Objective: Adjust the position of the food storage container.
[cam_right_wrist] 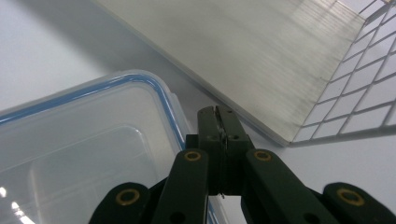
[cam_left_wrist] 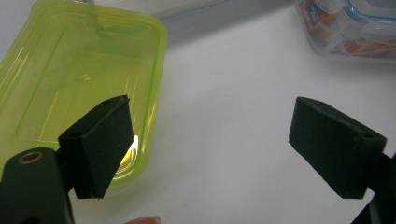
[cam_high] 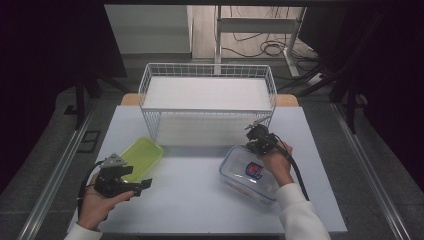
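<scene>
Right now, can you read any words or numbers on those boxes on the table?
No words or numbers can be read.
Clear container: a red and blue sticker sits on it, too small and blurred to read.
Green container: no writing shows on it.
White wire basket: no label shows on it.

i note a clear lidded container (cam_high: 248, 173) with a blue-sealed rim, lying flat at my right on the table, a red-and-blue label showing; a lime-green tray (cam_high: 140, 157) lies open, well apart at my left.
</scene>
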Available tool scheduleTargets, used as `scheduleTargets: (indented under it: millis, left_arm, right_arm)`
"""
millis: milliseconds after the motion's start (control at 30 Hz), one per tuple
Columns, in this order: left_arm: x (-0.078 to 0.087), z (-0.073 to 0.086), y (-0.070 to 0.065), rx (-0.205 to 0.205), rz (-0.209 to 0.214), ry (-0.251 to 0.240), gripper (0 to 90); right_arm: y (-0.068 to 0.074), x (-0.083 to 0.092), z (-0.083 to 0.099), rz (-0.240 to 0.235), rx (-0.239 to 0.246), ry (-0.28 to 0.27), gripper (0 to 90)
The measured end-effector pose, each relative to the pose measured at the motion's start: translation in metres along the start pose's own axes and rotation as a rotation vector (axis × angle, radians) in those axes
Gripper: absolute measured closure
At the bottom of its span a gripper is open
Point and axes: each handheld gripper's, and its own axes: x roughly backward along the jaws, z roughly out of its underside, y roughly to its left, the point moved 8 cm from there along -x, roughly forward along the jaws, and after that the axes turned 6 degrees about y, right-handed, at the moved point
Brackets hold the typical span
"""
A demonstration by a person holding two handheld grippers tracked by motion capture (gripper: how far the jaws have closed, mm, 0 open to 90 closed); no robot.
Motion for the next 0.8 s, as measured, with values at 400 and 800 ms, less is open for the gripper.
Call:
scheduleTargets:
  millis: [400, 800]
  left_arm:
    - [-0.004, 0.001, -0.003, -0.008, -0.001, 0.012, 13.7]
    - [-0.005, 0.002, -0.003, -0.010, 0.001, 0.020, 13.7]
  right_arm:
    - [0.009, 0.001, -0.003, -0.032, 0.043, -0.006, 89.3]
    - [0.042, 0.003, -0.009, -0.085, 0.133, -0.008, 89.4]
